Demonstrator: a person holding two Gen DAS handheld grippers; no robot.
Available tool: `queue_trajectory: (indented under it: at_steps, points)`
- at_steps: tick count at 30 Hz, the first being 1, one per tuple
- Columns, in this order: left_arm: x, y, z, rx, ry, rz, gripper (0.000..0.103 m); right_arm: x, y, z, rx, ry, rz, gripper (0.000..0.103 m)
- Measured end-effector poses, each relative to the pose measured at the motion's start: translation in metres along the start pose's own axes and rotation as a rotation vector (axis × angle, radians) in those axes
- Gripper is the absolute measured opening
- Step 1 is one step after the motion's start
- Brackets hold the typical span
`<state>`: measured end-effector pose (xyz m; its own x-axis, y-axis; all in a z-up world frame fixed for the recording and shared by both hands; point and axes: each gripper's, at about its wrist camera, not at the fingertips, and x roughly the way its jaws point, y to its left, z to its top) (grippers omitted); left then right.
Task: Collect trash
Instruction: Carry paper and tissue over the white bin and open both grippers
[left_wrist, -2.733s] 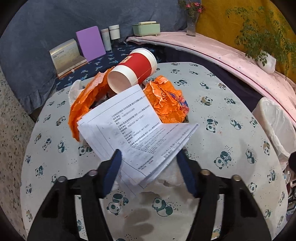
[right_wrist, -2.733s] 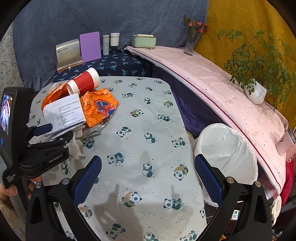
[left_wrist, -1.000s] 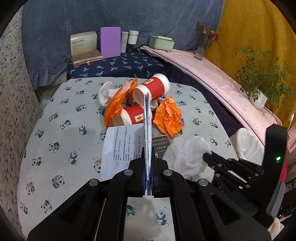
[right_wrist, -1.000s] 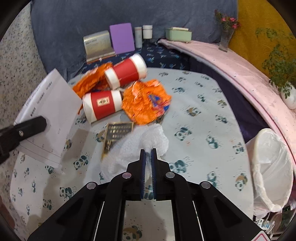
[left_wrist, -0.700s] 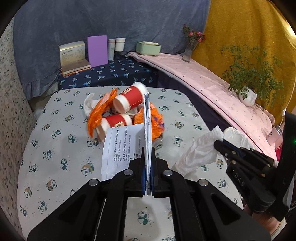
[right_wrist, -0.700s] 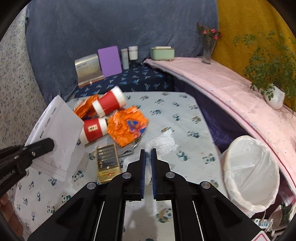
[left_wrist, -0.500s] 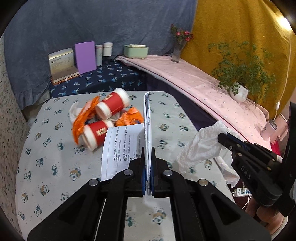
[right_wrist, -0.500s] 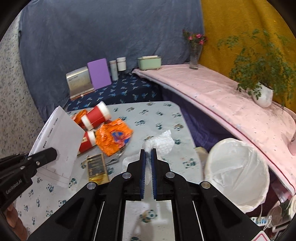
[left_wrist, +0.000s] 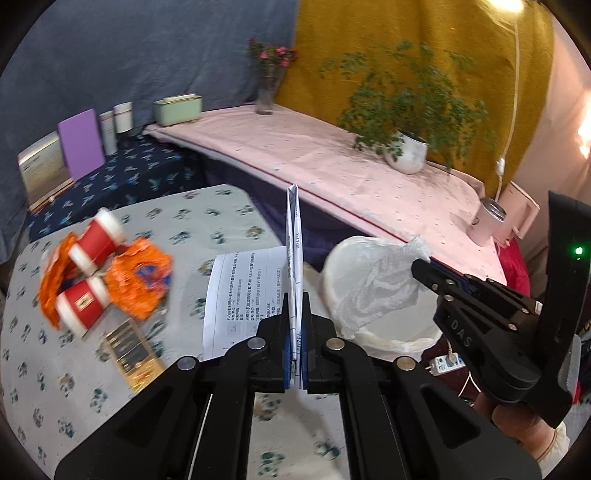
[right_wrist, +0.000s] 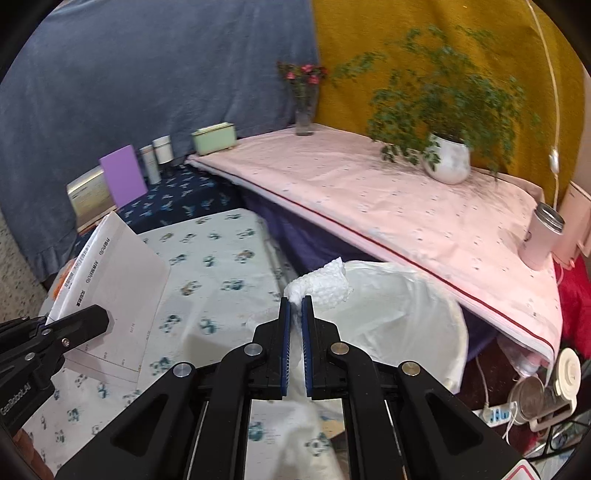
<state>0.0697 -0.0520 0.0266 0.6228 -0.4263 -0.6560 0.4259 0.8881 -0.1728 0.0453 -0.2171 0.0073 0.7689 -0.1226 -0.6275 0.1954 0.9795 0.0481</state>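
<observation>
Left wrist view: the left hand-held gripper (left_wrist: 294, 332) is clamped on a folded printed sheet (left_wrist: 251, 295) above the desk (left_wrist: 207, 221).

Right wrist view: the right hand-held gripper (right_wrist: 294, 325) pinches a crumpled white tissue (right_wrist: 323, 286) over the lined trash bin (right_wrist: 406, 314).

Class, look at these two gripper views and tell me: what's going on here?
A person is clearing trash from a panda-print table with two handheld grippers. The left gripper is shut on a folded printed paper. The right gripper is shut on a crumpled white tissue, held by the white-lined trash bin beside the table. Two red paper cups, orange wrappers and a gold packet lie on the table.
</observation>
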Motion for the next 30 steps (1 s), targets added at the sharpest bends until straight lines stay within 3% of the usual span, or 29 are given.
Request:
queue_trajectory:
  at_steps: [14, 22, 24, 25, 26, 28, 30]
  points:
    - [0.076, -0.077, 0.026, 0.098, 0.045, -0.152, 0.003, 0.034, -0.079, -0.004, 0.114, 0.049, -0.12, 0.006]
    - [0.107, -0.09, 0.033, 0.107, 0.059, -0.165, 0.007, 0.049, -0.093, -0.003, 0.144, 0.064, -0.157, 0.007]
    - [0.11, -0.091, 0.033, 0.101, 0.054, -0.149, 0.021, 0.05, -0.095, -0.002, 0.152, 0.06, -0.16, 0.011]
    - [0.11, -0.09, 0.033, 0.095, 0.049, -0.143, 0.036, 0.05, -0.096, -0.002, 0.154, 0.057, -0.162, 0.013]
    - [0.11, -0.088, 0.033, 0.088, 0.043, -0.139, 0.047, 0.05, -0.097, -0.001, 0.158, 0.054, -0.165, 0.024]
    - [0.107, -0.084, 0.034, 0.076, 0.022, -0.128, 0.052, 0.047, -0.097, 0.001, 0.164, 0.036, -0.17, 0.042]
    - [0.105, -0.081, 0.035, 0.073, 0.016, -0.117, 0.057, 0.044, -0.097, 0.003, 0.158, 0.022, -0.179, 0.044]
